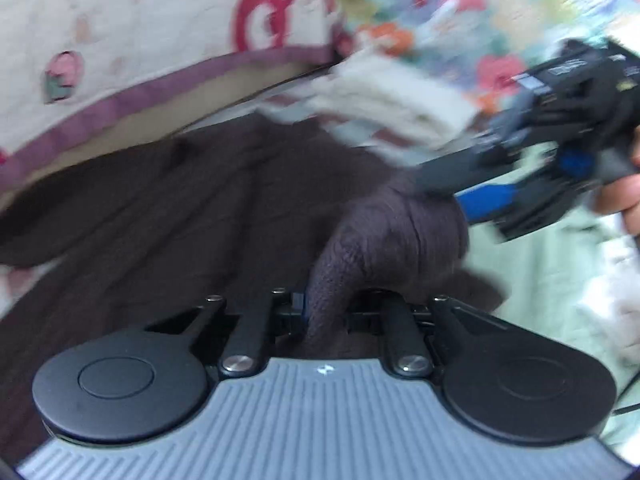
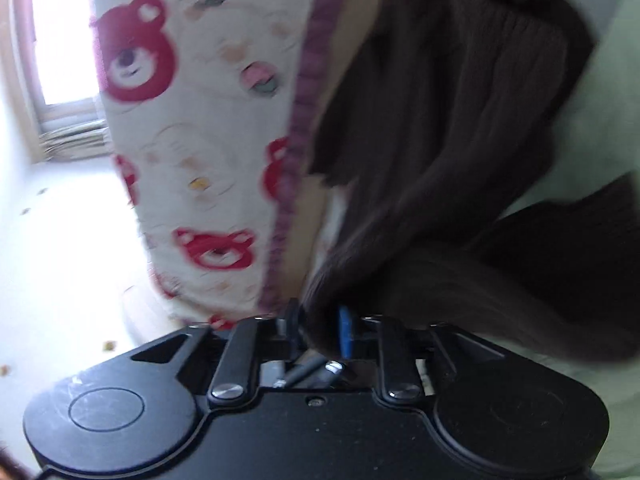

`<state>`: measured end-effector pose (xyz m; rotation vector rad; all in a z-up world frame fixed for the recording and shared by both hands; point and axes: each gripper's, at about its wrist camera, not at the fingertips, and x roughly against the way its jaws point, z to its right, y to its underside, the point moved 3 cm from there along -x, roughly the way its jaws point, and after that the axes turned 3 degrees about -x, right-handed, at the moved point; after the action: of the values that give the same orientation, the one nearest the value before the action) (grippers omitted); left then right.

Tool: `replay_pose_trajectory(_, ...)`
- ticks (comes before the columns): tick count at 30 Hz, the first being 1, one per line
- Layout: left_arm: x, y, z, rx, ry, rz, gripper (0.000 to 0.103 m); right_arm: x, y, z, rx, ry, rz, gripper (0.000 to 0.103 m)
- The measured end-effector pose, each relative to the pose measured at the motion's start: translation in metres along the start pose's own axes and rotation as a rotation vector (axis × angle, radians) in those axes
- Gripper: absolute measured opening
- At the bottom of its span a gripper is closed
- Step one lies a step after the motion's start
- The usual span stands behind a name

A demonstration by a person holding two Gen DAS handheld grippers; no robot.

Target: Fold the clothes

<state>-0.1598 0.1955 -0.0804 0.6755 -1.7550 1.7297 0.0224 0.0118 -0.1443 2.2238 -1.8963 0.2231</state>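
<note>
Left gripper [image 1: 324,312]: jaws drawn nearly together, pinching a bunched fold of the dark brown knit garment [image 1: 168,216]. The fold rises from between my jaws toward 1 o'clock in the left wrist view.

Right gripper [image 2: 320,332]: jaws partly apart, with a gathered edge of the same garment [image 2: 460,128] between them, against the blue pad [image 2: 345,332]. Motion blur; I cannot tell whether the pads press on the cloth. From the left wrist view the right gripper [image 1: 444,184] sits at 2 o'clock, its tips at the raised hump of fabric, with part of a hand [image 1: 624,196] behind it.

Garment position: spread across a pale green bed surface [image 1: 540,264], running from 9 o'clock to centre in the left view.

Edges: a cream bear-print cover [image 1: 132,40] with a purple trim band [image 1: 120,108] borders the garment at 11 o'clock. A floral cloth [image 1: 460,12] lies at 1 o'clock, with a folded white-and-grey item [image 1: 392,108] just before it.

Open room: bare green surface at 3 to 4 o'clock. In the right view, pale floor [image 2: 72,240] at 9 o'clock, window [image 2: 60,40] at 10 o'clock.
</note>
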Motion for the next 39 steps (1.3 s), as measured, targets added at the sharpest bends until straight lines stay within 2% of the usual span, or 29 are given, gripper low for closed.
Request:
replay_pose_trajectory(1,0.000,0.002,-0.007,0.026,-0.010,-0.009,0.014,0.006,-0.007,0.006,-0.004,0.026,0.037,0.048)
replay_pose_trajectory(3,-0.001,0.003,-0.020,0.086,-0.007,-0.015,0.014,0.018,-0.022,0.016,-0.004,0.083,0.117,0.052)
replay_pose_trajectory(5,0.000,0.005,-0.030,0.127,-0.010,-0.013,0.014,0.028,-0.036,0.024,0.001,0.155,0.196,0.064)
replay_pose_trajectory(8,0.001,0.009,-0.040,0.169,-0.045,-0.013,0.016,0.031,-0.054,0.037,-0.015,0.221,0.273,0.064)
replay_pose_trajectory(11,0.003,0.007,-0.043,0.169,-0.069,-0.019,0.016,0.023,-0.069,0.049,-0.077,0.197,0.312,0.065)
replay_pose_trajectory(15,0.019,-0.012,-0.035,0.102,-0.091,0.031,0.015,-0.002,-0.080,0.055,-0.140,0.152,0.292,0.066)
replay_pose_trajectory(18,0.030,-0.019,-0.032,0.106,-0.055,0.087,0.014,-0.022,-0.091,0.053,-0.129,0.169,0.287,0.066)
replay_pose_trajectory(19,0.032,-0.019,-0.032,0.111,-0.044,0.095,0.013,-0.025,-0.095,0.050,-0.108,0.192,0.298,0.062)
replay_pose_trajectory(20,0.033,-0.019,-0.033,0.110,-0.042,0.101,0.013,-0.029,-0.099,0.046,-0.086,0.214,0.309,0.025)
replay_pose_trajectory(21,0.033,-0.018,-0.033,0.101,-0.046,0.107,0.013,-0.027,-0.102,0.040,-0.067,0.237,0.333,0.015)
replay_pose_trajectory(23,0.034,-0.017,-0.032,0.082,-0.055,0.120,0.013,-0.009,-0.100,0.009,0.074,0.219,0.445,0.014)
replay_pose_trajectory(24,0.034,-0.016,-0.034,0.088,-0.051,0.122,0.013,0.000,-0.095,-0.011,0.210,0.266,0.514,0.014)
replay_pose_trajectory(25,0.033,-0.015,-0.036,0.098,-0.044,0.123,0.013,0.009,-0.088,-0.034,0.383,0.359,0.586,0.013)
replay_pose_trajectory(28,0.026,-0.010,-0.040,0.118,-0.043,0.110,0.014,0.013,-0.080,-0.051,0.730,0.704,0.710,0.011)
replay_pose_trajectory(30,0.016,-0.003,-0.042,0.100,-0.093,0.054,0.016,0.006,-0.084,-0.038,0.811,0.951,0.721,0.012)
replay_pose_trajectory(32,-0.003,0.011,-0.050,0.064,-0.210,-0.057,0.016,-0.001,-0.088,-0.018,0.800,1.183,0.666,0.017)
replay_pose_trajectory(33,-0.007,0.015,-0.056,0.094,-0.209,-0.076,0.016,0.000,-0.084,-0.014,0.790,1.238,0.639,0.018)
replay_pose_trajectory(34,-0.010,0.017,-0.064,0.137,-0.193,-0.085,0.016,0.005,-0.077,-0.015,0.797,1.223,0.624,0.026)
replay_pose_trajectory(35,-0.012,0.020,-0.071,0.180,-0.176,-0.093,0.016,0.013,-0.068,-0.016,0.800,1.162,0.601,0.044)
replay_pose_trajectory(36,-0.013,0.021,-0.077,0.225,-0.148,-0.087,0.016,0.022,-0.060,-0.017,0.785,1.073,0.571,0.052)
replay_pose_trajectory(37,-0.014,0.020,-0.083,0.272,-0.117,-0.076,0.016,0.033,-0.052,-0.018,0.761,0.972,0.538,0.056)
replay_pose_trajectory(39,-0.015,0.020,-0.086,0.311,-0.083,-0.058,0.016,0.045,-0.037,-0.016,0.714,0.791,0.428,0.056)
